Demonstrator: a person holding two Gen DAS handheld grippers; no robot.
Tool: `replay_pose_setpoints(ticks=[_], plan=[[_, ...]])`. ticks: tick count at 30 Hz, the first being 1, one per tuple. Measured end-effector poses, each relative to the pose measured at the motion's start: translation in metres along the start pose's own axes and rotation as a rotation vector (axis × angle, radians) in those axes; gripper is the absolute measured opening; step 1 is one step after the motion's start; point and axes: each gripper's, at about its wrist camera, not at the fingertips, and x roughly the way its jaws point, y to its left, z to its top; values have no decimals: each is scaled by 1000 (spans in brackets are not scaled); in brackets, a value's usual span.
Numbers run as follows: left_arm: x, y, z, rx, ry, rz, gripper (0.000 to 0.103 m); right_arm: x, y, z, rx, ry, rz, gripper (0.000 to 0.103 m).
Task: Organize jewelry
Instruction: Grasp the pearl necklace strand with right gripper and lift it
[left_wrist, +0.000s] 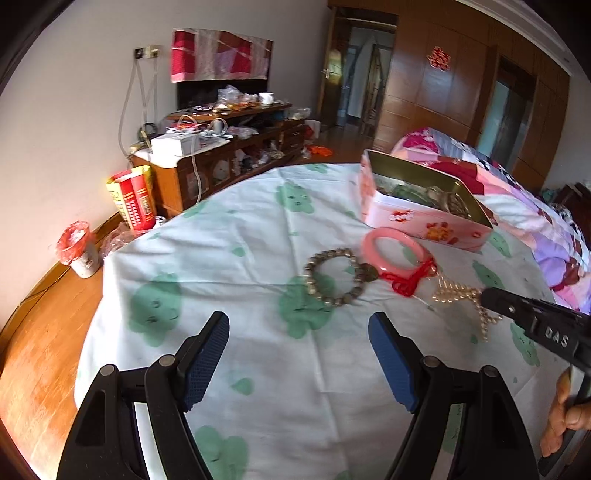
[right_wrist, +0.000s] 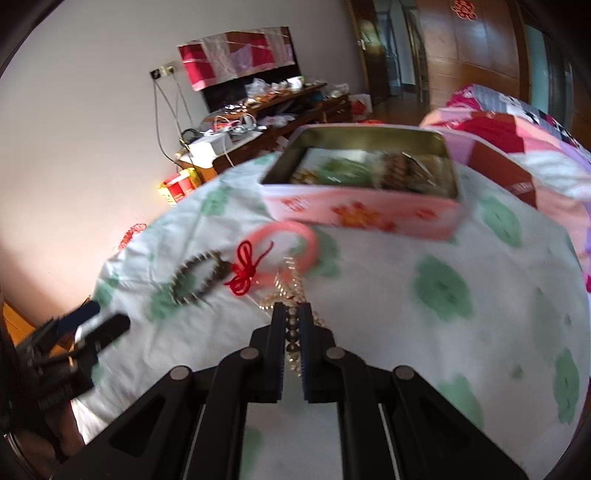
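You have three pieces of jewelry lying loose on the cloth-covered tabletop: one grey-brown bead bracelet, one pink bangle with a single red knotted cord tied to it, and one pearl strand. All three sit toward the far right side of the tabletop. You have one open pink tin beyond them, near the far right edge; it holds several pieces, too blurred and heaped to count. You are holding two grippers, one in each hand.
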Motion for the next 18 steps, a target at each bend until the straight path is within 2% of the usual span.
replay_pose_setpoints(ticks=[8, 11, 12, 13, 15, 18], plan=[[14, -14, 10, 5, 17, -20, 78, -15, -38, -14, 52, 12, -100, 10], [21, -20, 13, 20, 24, -17, 78, -19, -41, -15, 54, 4, -65, 12], [23, -21, 14, 24, 28, -16, 78, -20, -40, -13, 50, 0, -50, 21], [25, -22, 15, 25, 31, -16, 78, -20, -38, -11, 39, 1, -44, 42], [28, -23, 16, 24, 38, -19, 78, -16, -33, -9, 2, -11, -60, 66], [33, -24, 17, 12, 52, -34, 78, -4, -27, -7, -54, 12, -110, 66]])
